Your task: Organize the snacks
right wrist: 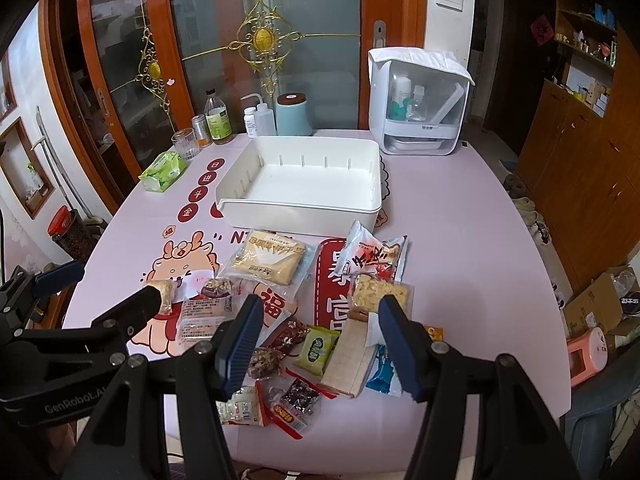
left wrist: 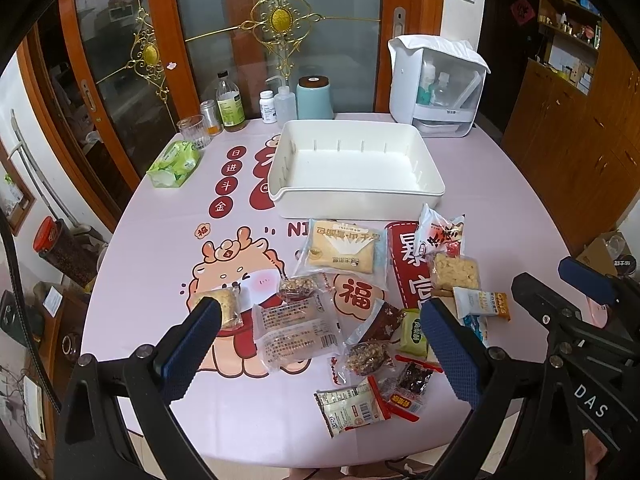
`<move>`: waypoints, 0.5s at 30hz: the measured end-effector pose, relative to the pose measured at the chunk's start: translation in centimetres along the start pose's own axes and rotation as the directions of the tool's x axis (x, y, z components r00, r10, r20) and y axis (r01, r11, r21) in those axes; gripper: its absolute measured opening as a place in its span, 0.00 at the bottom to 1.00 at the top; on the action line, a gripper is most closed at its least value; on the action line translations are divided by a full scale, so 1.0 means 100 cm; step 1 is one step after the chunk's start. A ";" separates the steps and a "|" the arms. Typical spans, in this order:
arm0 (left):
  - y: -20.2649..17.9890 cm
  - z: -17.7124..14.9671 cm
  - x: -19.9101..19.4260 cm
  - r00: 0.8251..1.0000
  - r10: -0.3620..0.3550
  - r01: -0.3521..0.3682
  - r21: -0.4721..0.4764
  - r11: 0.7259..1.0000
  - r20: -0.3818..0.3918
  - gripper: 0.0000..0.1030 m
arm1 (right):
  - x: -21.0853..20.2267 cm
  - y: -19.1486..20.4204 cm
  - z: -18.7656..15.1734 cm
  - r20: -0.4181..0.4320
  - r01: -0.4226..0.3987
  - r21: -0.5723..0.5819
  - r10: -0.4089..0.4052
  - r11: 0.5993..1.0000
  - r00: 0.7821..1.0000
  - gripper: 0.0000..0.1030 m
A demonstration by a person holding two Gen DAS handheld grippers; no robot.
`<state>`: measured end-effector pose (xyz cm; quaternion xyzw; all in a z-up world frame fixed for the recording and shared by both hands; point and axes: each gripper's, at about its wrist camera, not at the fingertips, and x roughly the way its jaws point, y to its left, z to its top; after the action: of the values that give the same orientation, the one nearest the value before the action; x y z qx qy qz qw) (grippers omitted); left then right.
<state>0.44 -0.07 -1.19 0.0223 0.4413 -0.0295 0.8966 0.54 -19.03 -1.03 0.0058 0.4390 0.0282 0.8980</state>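
Left wrist view: my left gripper (left wrist: pixel 320 320) hangs w/ jaws spread wide, nothing between the pads, above the clear-wrapped cake pkt (left wrist: pixel 298 328). The white bin (left wrist: pixel 360 200) sits empty at the far side, snacks scattered near me on the pink table cover (left wrist: pixel 160 240). To start well I'd take one flat pkt at a time, nip it by a crimped edge rather than the middle so the contents don't crush, and lay it flat in a far corner of the bin, big ones first. The big biscuit pack (left wrist: pixel 344 250), just in front of the bin, looks the easy opener. Writing: "福" on the cover, "日进斗金" in red dots left of the bin, "NI" partly hidden, "OATS" I think on the bar (left wrist: pixel 482 300) at right, though it's small. "DAS" is on the other tool.

Right wrist view: right gripper (right wrist: pixel 318 340) is also released, jaws apart and empty, over the green pkt (right wrist: pixel 318 350) and the long wafer pack (right wrist: pixel 350 356). The red-white bag (right wrist: pixel 368 258) lies near the bin's right corner; its print is too warped to read. "GenRobot.AI" is on the left tool's body.
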 end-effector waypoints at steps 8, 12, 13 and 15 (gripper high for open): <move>-0.001 0.001 0.000 1.000 0.003 -0.003 0.001 1.000 0.000 0.96 | -0.001 0.000 0.001 0.001 0.003 0.005 -0.003 1.000 1.000 0.59; 0.000 0.000 0.002 1.000 0.008 -0.008 0.004 1.000 -0.002 0.96 | -0.002 0.001 0.002 0.001 0.003 0.004 -0.003 1.000 1.000 0.59; 0.000 0.000 0.002 1.000 0.007 -0.007 0.003 1.000 -0.004 0.96 | -0.001 0.001 0.001 0.000 0.003 0.004 -0.003 1.000 1.000 0.59; 0.000 -0.001 0.003 1.000 0.006 -0.006 0.003 1.000 -0.008 0.96 | -0.001 0.001 0.001 0.001 0.002 0.004 -0.002 1.000 1.000 0.59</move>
<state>0.56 -0.04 -1.46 0.0252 0.4450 -0.0273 0.8948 0.54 -18.95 -0.85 0.0073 0.4386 0.0263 0.8983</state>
